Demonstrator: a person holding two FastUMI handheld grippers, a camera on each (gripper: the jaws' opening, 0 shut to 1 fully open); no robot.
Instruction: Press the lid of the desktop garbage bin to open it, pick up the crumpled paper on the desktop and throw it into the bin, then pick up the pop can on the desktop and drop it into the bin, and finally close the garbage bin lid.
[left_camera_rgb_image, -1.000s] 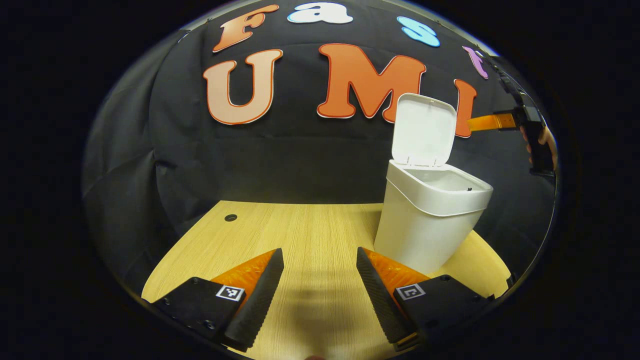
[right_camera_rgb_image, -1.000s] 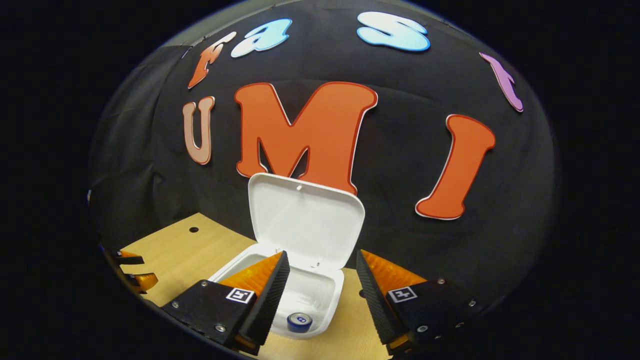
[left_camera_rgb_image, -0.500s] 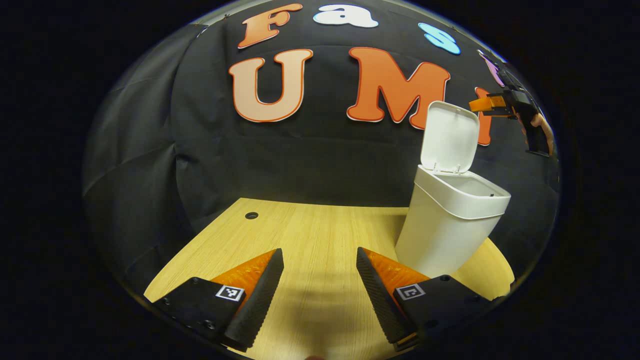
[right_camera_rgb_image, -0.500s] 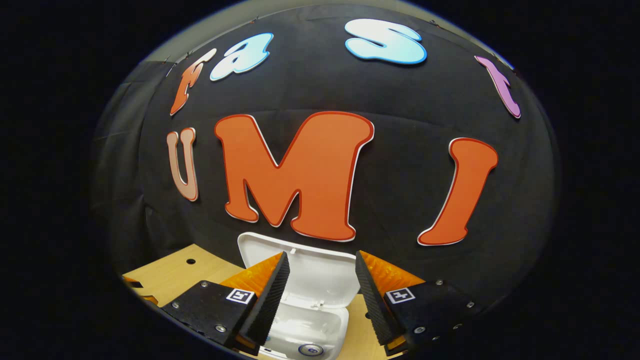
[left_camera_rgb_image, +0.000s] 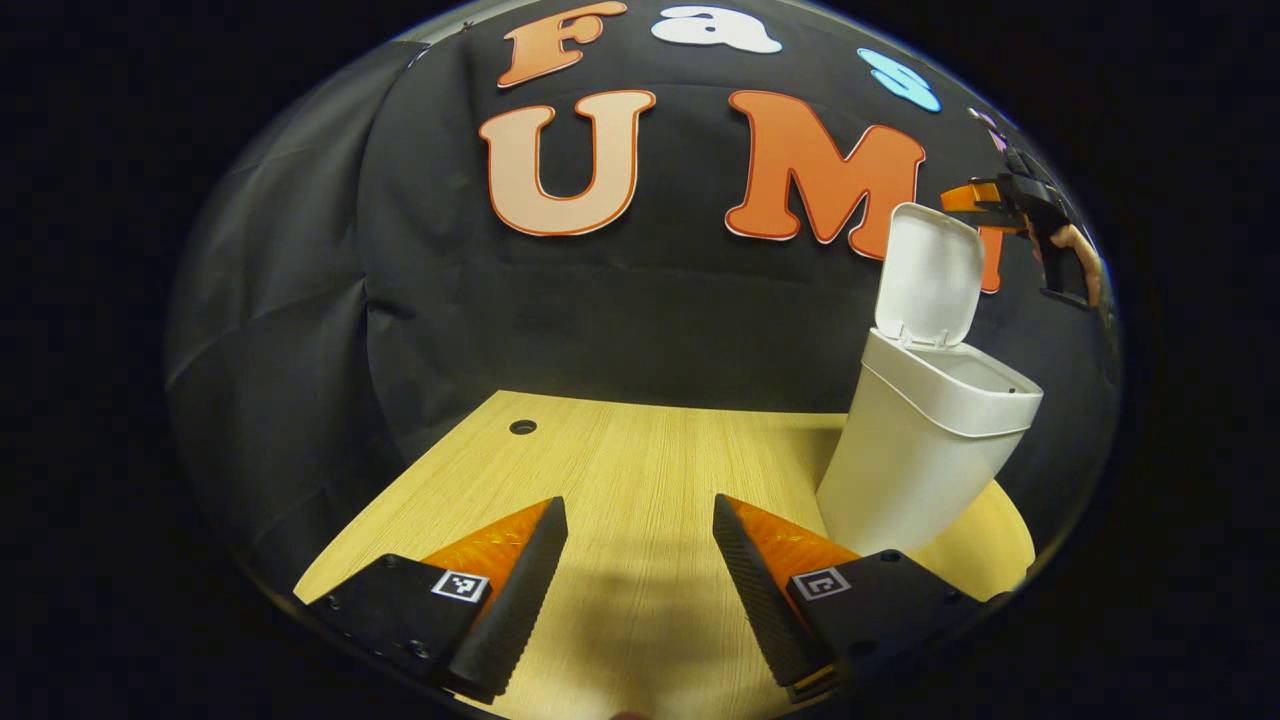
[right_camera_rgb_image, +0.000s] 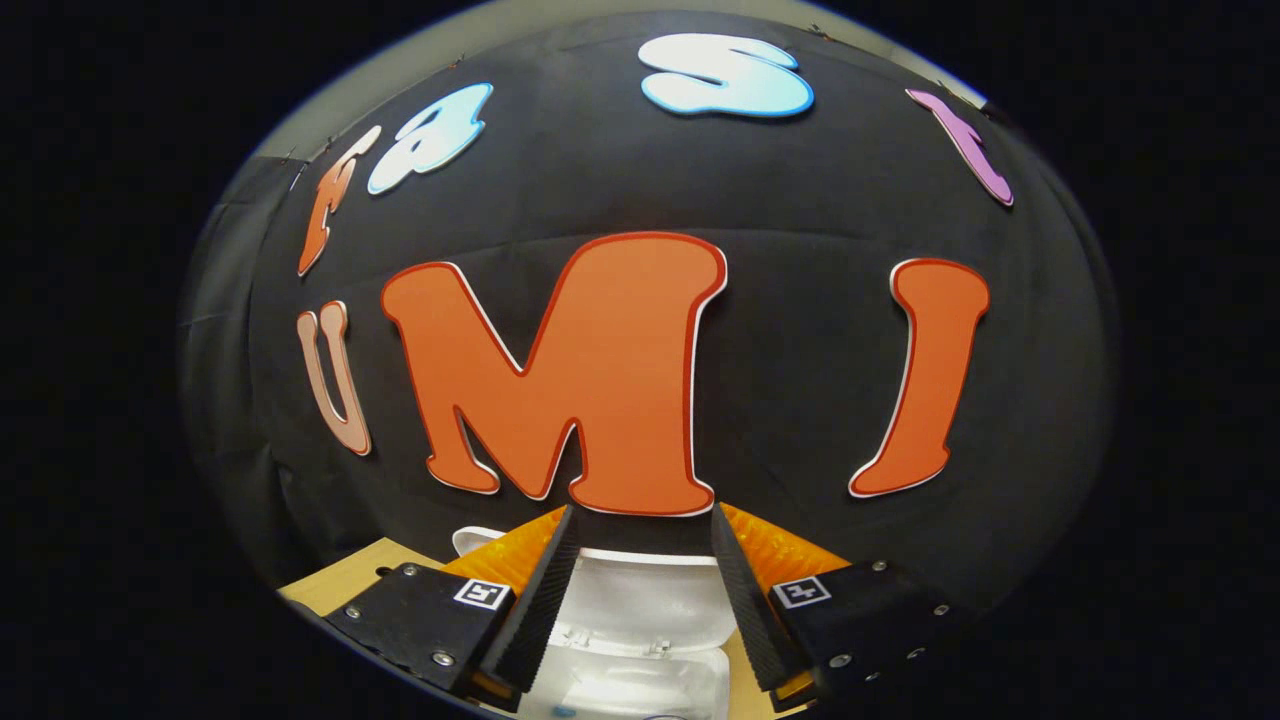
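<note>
On my left claw (left_camera_rgb_image: 640, 590) I see two wedge-shaped fingers (left_camera_rgb_image: 515, 600) with ribbed inner faces, each backed by a translucent, textured panel. Both sit on flat black mounting blocks (left_camera_rgb_image: 390, 610), each carrying a small square black-and-white marker (left_camera_rgb_image: 459, 586) and dark screws along the edges. My right claw (right_camera_rgb_image: 640, 600) is built the same way: ribbed wedge fingers (right_camera_rgb_image: 540, 600), textured backing, black blocks with a square marker (right_camera_rgb_image: 801, 592) on each and bright silver screw heads (right_camera_rgb_image: 441, 657) near the corners. Far right in the left gripper view, the right claw's black body shows with a hand (left_camera_rgb_image: 1075, 250) wrapped around its grip.
</note>
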